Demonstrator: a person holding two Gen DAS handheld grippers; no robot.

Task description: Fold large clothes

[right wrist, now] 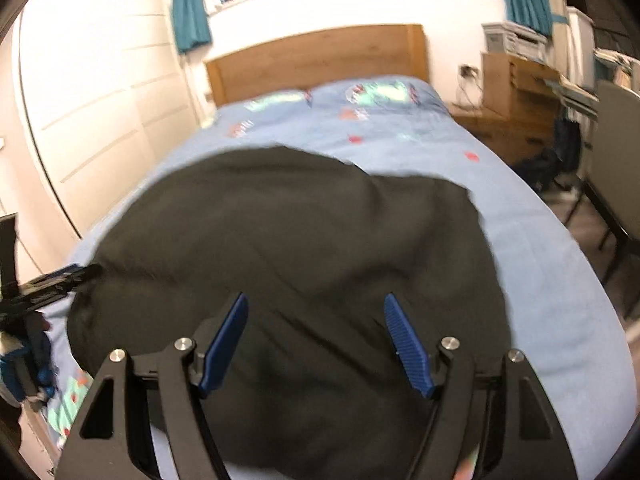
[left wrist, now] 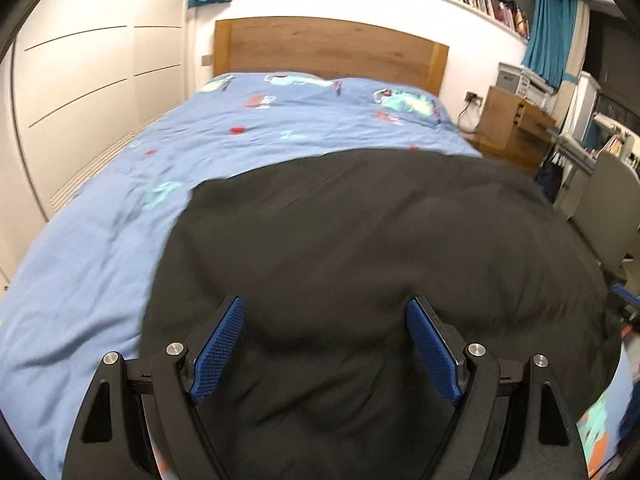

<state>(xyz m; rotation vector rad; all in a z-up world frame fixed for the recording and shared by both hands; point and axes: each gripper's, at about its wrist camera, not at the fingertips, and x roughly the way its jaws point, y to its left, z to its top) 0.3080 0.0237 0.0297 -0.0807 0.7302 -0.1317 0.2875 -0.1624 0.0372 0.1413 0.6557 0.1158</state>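
Observation:
A large black garment [left wrist: 360, 248] lies spread on the bed with the blue patterned duvet [left wrist: 120, 184]. My left gripper [left wrist: 326, 320] is open, its blue pads [left wrist: 218, 356] apart above the near part of the garment, holding nothing. The garment also shows in the right wrist view [right wrist: 288, 240]. My right gripper [right wrist: 316, 316] is open and empty above the garment's near edge. The left gripper shows at the left edge of the right wrist view [right wrist: 60, 280], next to the garment's left side.
A wooden headboard [left wrist: 328, 50] stands at the far end of the bed. White wardrobe doors [left wrist: 88, 72] line the left. A wooden bedside cabinet [left wrist: 516, 124] and a chair [right wrist: 616, 160] stand to the right. Bookshelf and teal curtains [left wrist: 550, 36] above.

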